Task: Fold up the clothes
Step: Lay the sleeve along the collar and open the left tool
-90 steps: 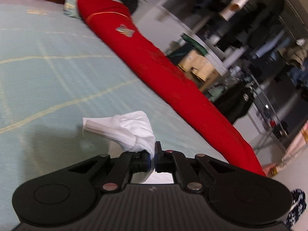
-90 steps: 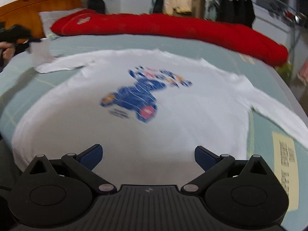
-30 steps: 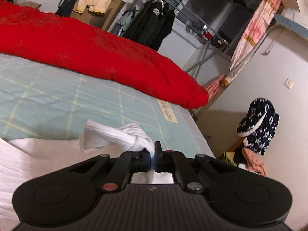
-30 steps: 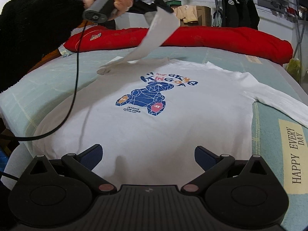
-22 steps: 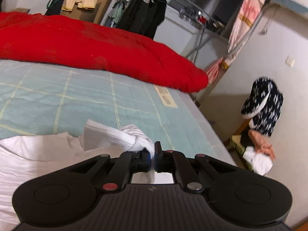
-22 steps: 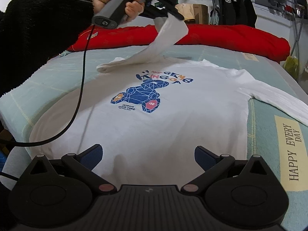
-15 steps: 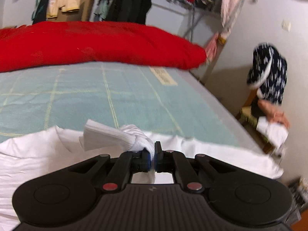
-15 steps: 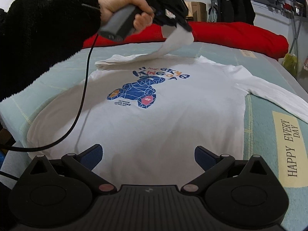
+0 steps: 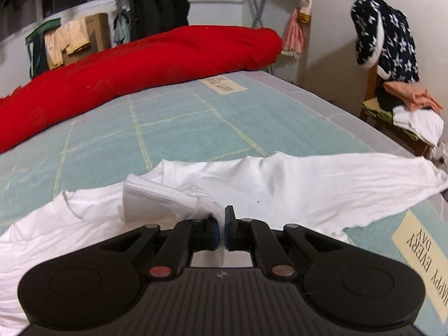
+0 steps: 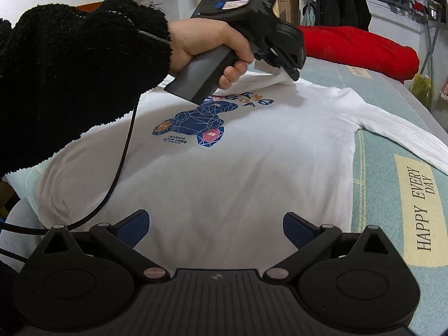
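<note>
While left tool pinches shirt cuff | right tool spread wide, empty

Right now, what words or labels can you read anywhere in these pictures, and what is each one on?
"HAPPY EVERY DAY": cream patch on the green bedspread, right wrist view.
"HAPPY EVERY DAY", seen upside down: the patch in the left wrist view.
A further patch near the red quilt: too blurred to read.
Coloured lettering above the blue print on the white long-sleeved shirt: partly hidden, unreadable.
Small print under the figure: too small.
</note>
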Demonstrator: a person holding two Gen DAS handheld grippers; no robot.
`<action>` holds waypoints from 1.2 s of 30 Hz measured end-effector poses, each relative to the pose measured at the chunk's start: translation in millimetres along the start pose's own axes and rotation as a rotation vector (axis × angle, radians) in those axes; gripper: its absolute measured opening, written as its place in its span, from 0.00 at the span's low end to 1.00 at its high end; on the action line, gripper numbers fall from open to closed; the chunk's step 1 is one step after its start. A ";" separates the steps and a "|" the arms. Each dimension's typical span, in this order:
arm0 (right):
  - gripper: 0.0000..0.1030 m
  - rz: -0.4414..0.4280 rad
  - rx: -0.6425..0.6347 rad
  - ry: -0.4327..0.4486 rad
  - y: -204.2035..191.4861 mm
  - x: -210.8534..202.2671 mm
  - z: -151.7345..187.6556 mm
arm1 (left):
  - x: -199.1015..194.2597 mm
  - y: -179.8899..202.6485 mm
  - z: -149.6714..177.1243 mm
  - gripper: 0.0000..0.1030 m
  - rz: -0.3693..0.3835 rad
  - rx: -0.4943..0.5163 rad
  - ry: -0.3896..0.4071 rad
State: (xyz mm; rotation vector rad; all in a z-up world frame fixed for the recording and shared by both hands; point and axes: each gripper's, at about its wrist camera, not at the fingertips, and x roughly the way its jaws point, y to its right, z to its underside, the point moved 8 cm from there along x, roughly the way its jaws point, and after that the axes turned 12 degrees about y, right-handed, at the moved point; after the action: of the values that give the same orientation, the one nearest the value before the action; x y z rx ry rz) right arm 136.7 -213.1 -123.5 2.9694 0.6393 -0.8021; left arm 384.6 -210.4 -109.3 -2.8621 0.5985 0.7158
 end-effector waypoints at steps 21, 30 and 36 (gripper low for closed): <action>1.00 0.023 -0.007 -0.030 1.0 2.9 2.9 | -8.5 39.3 29.7 0.50 0.103 0.287 -0.049; 1.00 0.032 0.002 -0.023 2.9 -0.1 2.1 | -33.8 15.9 26.3 0.64 0.231 0.140 -0.103; 1.00 0.022 0.011 -0.016 4.0 -1.1 4.3 | -40.3 -27.4 17.8 0.69 0.331 -0.280 -0.139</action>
State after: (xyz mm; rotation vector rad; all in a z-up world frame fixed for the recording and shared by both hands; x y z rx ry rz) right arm 135.3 -217.6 -127.2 2.9709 0.6018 -0.8296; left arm 355.6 -167.6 -104.9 -2.9566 1.0418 1.1188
